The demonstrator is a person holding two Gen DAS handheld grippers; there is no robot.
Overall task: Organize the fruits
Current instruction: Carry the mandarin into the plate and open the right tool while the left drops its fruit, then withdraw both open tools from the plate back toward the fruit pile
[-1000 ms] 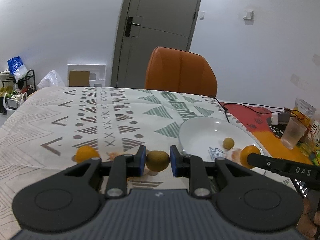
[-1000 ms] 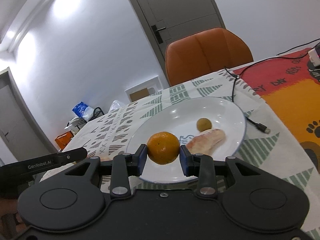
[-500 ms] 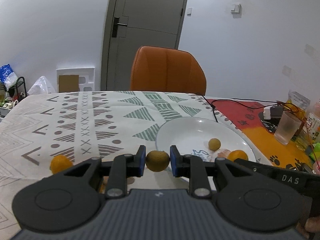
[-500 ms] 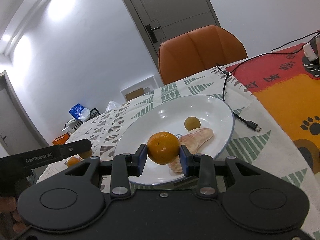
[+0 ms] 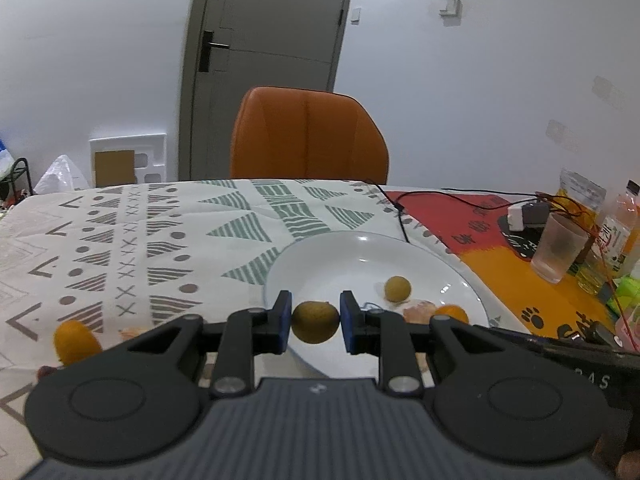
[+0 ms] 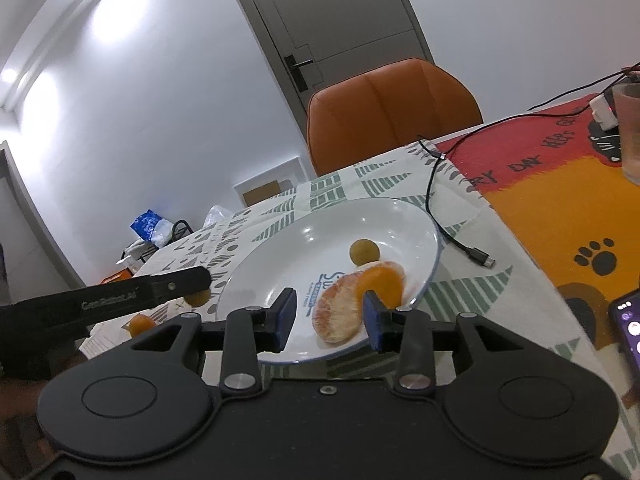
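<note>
**Orange released onto the plate, brown fruit on its way**

Released from the right tool (image 6: pixel 330 322), whose jaws were opening with nothing pressed between them, the orange (image 6: pixel 384 282) had dropped onto the white plate (image 6: pixel 424 222) beside the peeled segment (image 6: pixel 338 314) and a small round brown fruit (image 6: pixel 364 251). One fruit more was sorted, by my reading. Meanwhile the left tool (image 5: pixel 315 322) had swung toward the plate, pinched narrow on a brown fruit (image 5: pixel 315 322) held over the near rim. Farther left, a small orange fruit (image 5: pixel 76 341) lay on the bench cloth (image 5: pixel 120 240), still unsorted. Beyond the plate a black cable (image 6: pixel 448 232) trailed close to its rim; a plastic cup (image 5: pixel 558 248) stood well right.
</note>
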